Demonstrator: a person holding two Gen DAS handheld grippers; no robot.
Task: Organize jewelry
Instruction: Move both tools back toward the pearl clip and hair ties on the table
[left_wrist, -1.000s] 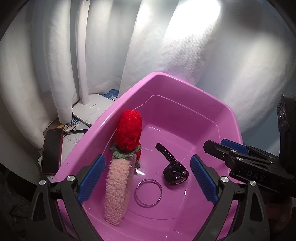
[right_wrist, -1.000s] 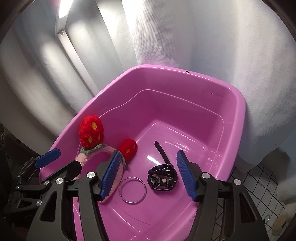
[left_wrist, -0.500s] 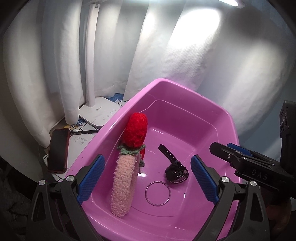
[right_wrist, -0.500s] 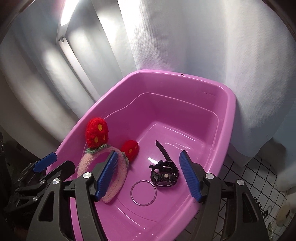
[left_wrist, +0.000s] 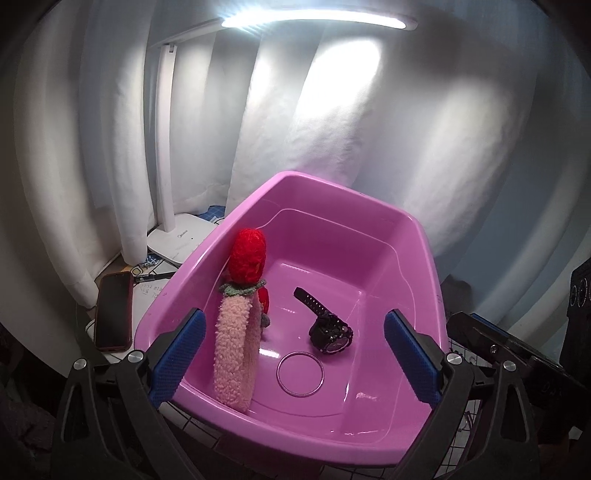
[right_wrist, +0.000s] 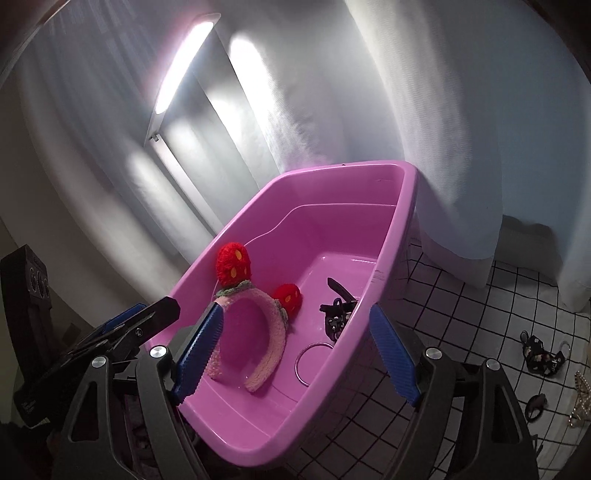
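A pink plastic tub (left_wrist: 424, 236) (right_wrist: 406, 206) holds a fuzzy pink headband with red strawberry ears (left_wrist: 238, 343) (right_wrist: 273, 328), a black watch (left_wrist: 328, 332) (right_wrist: 338, 314) and a silver bangle (left_wrist: 300, 374) (right_wrist: 314, 360). My left gripper (left_wrist: 293, 360) is open and empty, above the tub's near edge. My right gripper (right_wrist: 295, 354) is open and empty, above the tub's near right corner. More jewelry lies on the checked cloth at the right: a dark patterned piece (right_wrist: 543, 354), a pearl strand (right_wrist: 581, 397) and a small dark piece (right_wrist: 535, 404).
A white desk lamp (left_wrist: 177, 236) stands left of the tub, its lit bar (left_wrist: 317, 20) overhead. A phone in a red case (left_wrist: 112, 310) and a pen lie beside the lamp base. White curtains hang behind. The black-gridded white cloth (right_wrist: 480, 332) spreads right of the tub.
Both grippers have pulled up and back from the tub, still open and empty. The right view has swung right and now shows the checked cloth with loose jewelry.
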